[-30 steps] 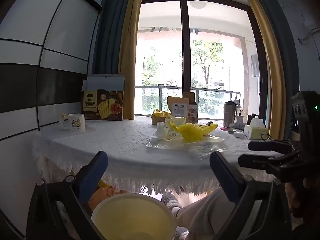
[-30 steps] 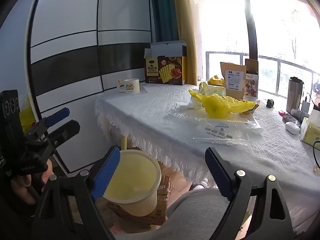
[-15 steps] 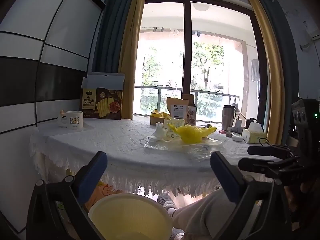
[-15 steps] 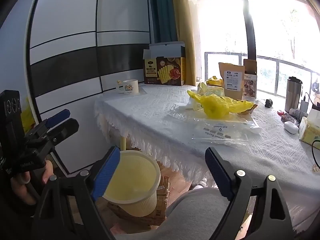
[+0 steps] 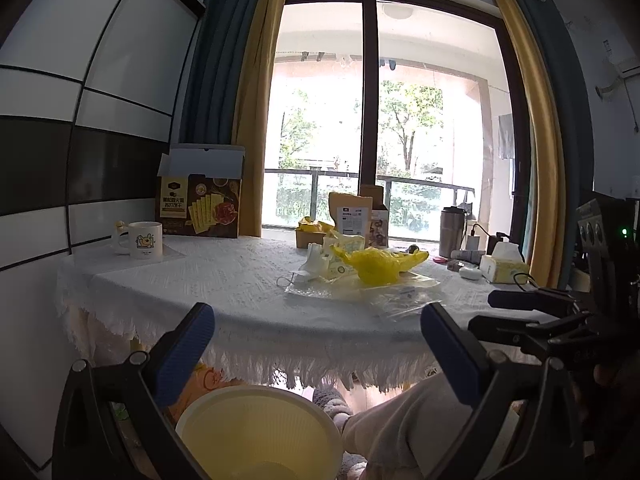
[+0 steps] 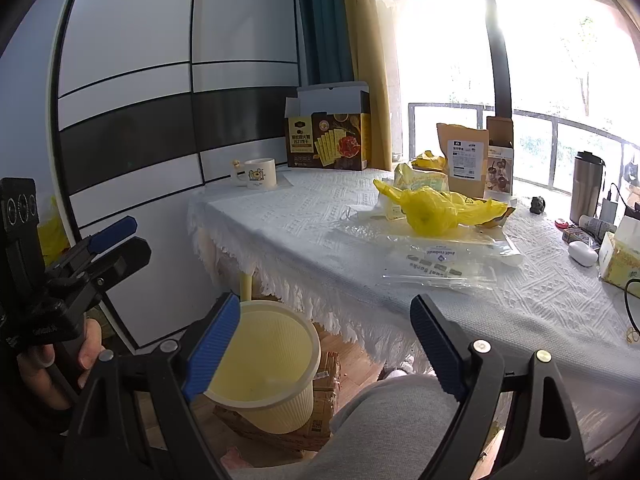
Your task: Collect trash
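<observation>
Right wrist view: both grippers spread and empty off the table's near edge, trash lying mid-table.

The right gripper [image 6: 324, 344] and left gripper [image 5: 316, 344] have their jaws wide apart, holding nothing, below the fringed near edge of the table [image 6: 288, 240]. A crumpled yellow bag [image 6: 436, 208] lies with its long axis along the table toward the window-side edge, resting on a clear plastic bag [image 6: 440, 260] whose print is too distorted to read. The cracker box [image 6: 326, 142] at the far corner bears Chinese writing. A yellow bin [image 6: 268, 364] stands on the floor just off the near edge. The tablecloth between mug [image 6: 258, 174] and trash is bare.
</observation>
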`<state>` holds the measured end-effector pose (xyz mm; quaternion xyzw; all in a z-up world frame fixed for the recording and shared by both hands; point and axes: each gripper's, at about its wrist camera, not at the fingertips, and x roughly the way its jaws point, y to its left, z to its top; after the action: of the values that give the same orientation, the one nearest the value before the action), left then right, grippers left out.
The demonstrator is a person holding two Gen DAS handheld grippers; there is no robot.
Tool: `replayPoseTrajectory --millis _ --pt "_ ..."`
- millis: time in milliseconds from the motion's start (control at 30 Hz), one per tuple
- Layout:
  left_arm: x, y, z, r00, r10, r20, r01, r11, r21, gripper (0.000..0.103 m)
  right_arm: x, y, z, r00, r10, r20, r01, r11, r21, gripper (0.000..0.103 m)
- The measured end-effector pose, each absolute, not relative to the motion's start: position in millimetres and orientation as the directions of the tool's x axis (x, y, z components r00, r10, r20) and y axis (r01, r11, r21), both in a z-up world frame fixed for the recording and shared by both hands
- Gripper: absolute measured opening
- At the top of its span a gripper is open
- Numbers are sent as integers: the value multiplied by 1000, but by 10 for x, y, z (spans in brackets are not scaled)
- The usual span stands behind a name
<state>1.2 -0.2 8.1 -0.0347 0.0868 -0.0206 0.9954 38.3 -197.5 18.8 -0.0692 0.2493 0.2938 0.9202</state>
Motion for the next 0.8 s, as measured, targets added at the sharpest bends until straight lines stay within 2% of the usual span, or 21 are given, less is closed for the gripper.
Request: replayPoseTrajectory --millis 800 --pt "-33 38 39 979 -46 -198 33 997 -64 103 383 -1961 174 703 505 -501 -575 818 18 86"
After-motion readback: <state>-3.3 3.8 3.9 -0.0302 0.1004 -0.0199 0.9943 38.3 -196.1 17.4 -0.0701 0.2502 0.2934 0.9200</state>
